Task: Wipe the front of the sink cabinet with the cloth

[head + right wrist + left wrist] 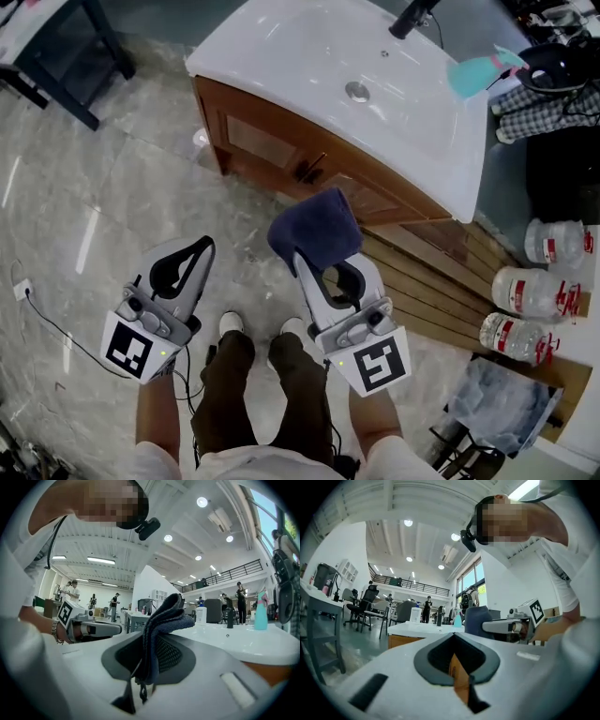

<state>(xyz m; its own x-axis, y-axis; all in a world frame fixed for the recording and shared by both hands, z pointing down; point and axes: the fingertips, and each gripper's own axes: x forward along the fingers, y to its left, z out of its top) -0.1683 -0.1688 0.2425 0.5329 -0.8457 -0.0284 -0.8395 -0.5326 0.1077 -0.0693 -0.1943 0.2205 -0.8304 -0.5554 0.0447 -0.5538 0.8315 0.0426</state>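
The sink cabinet [281, 150] is brown wood under a white basin top [281, 56]; it stands ahead of me, and its front faces my grippers. A dark blue cloth [314, 230] hangs folded over the tip of my right gripper [317, 261], which is shut on it a short way off the cabinet front. In the right gripper view the cloth [161, 630] rises from between the jaws. My left gripper [202, 246] is held lower left, above the floor, shut and empty. In the left gripper view its jaws [453, 641] meet, with the cabinet [401, 641] far ahead.
A black tap [412, 17] and a teal spray bottle [478, 73] are on the basin top. Wooden slats [441, 272] and large water bottles [530, 291] lie to the right. A black table frame [66, 56] stands far left. A cable [47, 319] crosses the marble floor. My shoes [232, 323] are below.
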